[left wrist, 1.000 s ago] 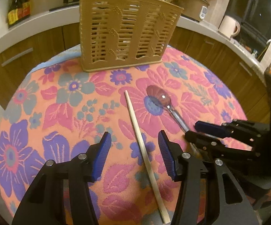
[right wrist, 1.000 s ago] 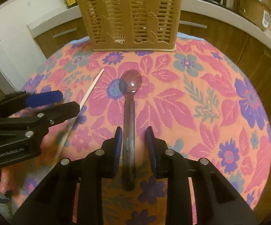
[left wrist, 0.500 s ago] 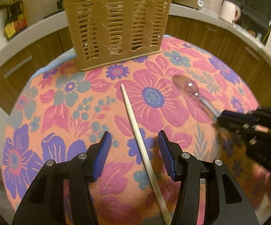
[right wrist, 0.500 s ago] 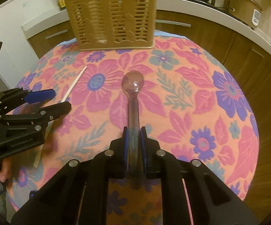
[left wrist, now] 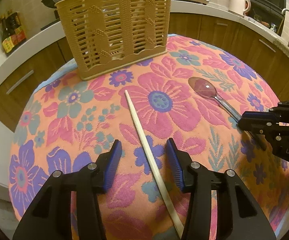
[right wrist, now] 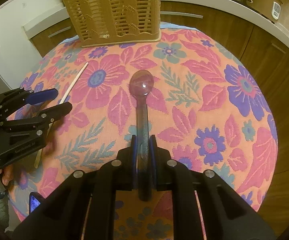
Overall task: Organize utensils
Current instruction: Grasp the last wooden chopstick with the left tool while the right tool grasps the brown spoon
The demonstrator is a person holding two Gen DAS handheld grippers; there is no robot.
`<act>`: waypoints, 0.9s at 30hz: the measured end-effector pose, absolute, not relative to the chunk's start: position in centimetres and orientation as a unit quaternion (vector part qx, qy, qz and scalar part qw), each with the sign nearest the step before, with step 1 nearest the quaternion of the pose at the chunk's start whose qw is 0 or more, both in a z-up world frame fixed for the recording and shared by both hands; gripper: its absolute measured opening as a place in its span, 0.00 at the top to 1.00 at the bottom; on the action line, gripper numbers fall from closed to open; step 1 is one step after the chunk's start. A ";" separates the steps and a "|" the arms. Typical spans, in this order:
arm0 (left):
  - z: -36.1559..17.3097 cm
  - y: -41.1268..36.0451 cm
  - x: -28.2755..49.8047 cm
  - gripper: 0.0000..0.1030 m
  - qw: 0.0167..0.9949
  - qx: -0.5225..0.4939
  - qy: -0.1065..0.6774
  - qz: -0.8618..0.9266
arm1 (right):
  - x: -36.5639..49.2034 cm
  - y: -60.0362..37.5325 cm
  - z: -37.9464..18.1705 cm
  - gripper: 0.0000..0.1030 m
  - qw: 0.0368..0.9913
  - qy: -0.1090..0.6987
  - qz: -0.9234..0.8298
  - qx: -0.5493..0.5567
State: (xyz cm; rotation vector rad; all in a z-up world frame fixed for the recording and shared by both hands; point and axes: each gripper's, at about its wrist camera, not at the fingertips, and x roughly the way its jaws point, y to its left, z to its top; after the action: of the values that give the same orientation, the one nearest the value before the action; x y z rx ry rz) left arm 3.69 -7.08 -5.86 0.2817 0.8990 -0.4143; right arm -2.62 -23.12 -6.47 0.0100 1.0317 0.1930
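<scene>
Right tool (right wrist: 143, 146) tight on spoon (right wrist: 142, 92); chopstick (left wrist: 144, 140) between closing left tool (left wrist: 143, 154)

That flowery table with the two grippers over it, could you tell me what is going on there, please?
A person is tidying utensils with a handheld gripper in each hand. The right gripper is shut on the handle of a translucent spoon, its bowl toward the slatted basket at the far side of the tablecloth. The left gripper straddles a pale chopstick lying on the cloth; its jaws are closing but the pads do not yet touch it.
</scene>
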 end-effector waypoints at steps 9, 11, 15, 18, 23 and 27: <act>-5.8 -7.1 4.0 0.55 0.864 0.139 0.437 -0.207 | 0.3 -23.5 -6.3 0.85 0.846 0.526 0.084 0.022; -5.7 -7.1 4.2 0.55 0.860 0.141 0.441 -0.212 | 1.1 -23.5 -6.2 0.85 0.841 0.533 0.084 0.029; -5.6 -7.3 4.5 0.57 0.854 0.147 0.451 -0.214 | 2.5 -23.2 -6.1 0.85 0.832 0.549 0.081 0.026; -5.6 -7.9 4.6 0.63 0.850 0.163 0.453 -0.213 | 3.2 -22.5 -5.9 0.85 0.830 0.553 0.081 0.009; -5.6 -9.5 3.6 0.93 0.841 0.210 0.444 -0.226 | 3.6 -20.9 -5.4 0.91 0.832 0.544 0.108 -0.020; -5.2 -8.9 4.1 0.96 0.843 0.186 0.446 -0.239 | 3.6 -20.9 -3.7 0.91 0.858 0.498 0.124 -0.018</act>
State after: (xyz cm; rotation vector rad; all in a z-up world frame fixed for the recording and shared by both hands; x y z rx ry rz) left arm 4.13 -8.89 -5.22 0.3924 0.9410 -0.5042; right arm 3.60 -20.95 -3.69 -0.0386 1.0464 0.2603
